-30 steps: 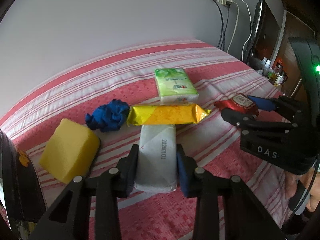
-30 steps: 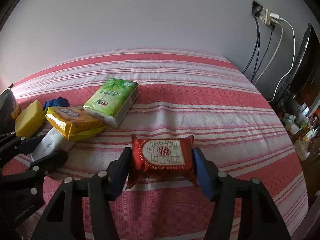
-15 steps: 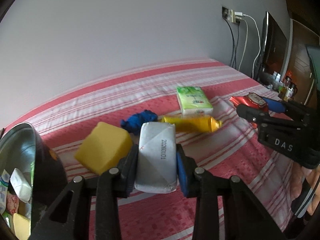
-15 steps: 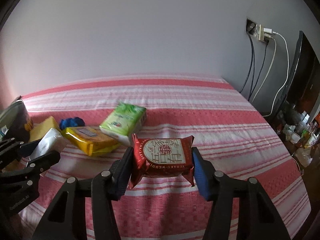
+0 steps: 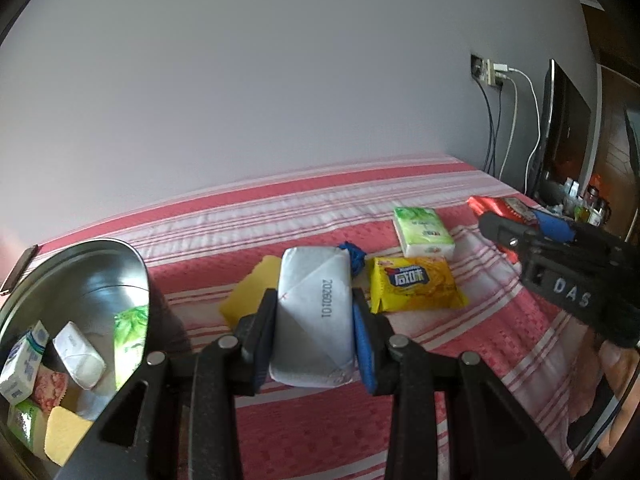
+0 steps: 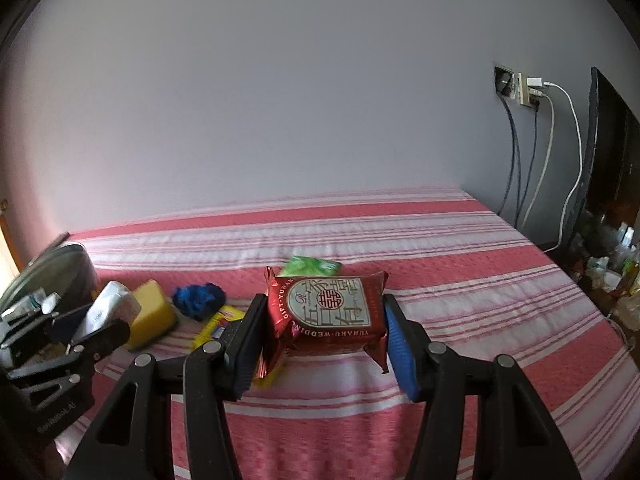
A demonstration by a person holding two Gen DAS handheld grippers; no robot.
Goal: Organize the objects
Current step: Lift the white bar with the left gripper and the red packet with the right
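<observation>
My left gripper (image 5: 314,336) is shut on a white tissue pack (image 5: 314,312), held above the red striped bed just right of a round metal tin (image 5: 72,264). The tin holds several small packs. My right gripper (image 6: 324,340) is shut on a red foil snack packet (image 6: 328,312), lifted over the bed. That right gripper (image 5: 532,224) also shows at the right of the left wrist view. On the bed lie a yellow sponge (image 6: 150,314), a blue cloth (image 6: 198,300), a yellow biscuit pack (image 5: 414,284) and a green tissue pack (image 5: 422,232).
The bed (image 6: 460,288) runs to a pale wall behind. At the far right stand a dark screen (image 6: 604,168), a wall socket with cables (image 6: 528,92) and a cluttered low surface (image 6: 612,276). A person's hand (image 5: 616,364) shows under the right gripper.
Both grippers have risen and tilted up with their packs. The left one has swung left, bringing the metal tin into view. The items on the bed lie lower and farther off.
</observation>
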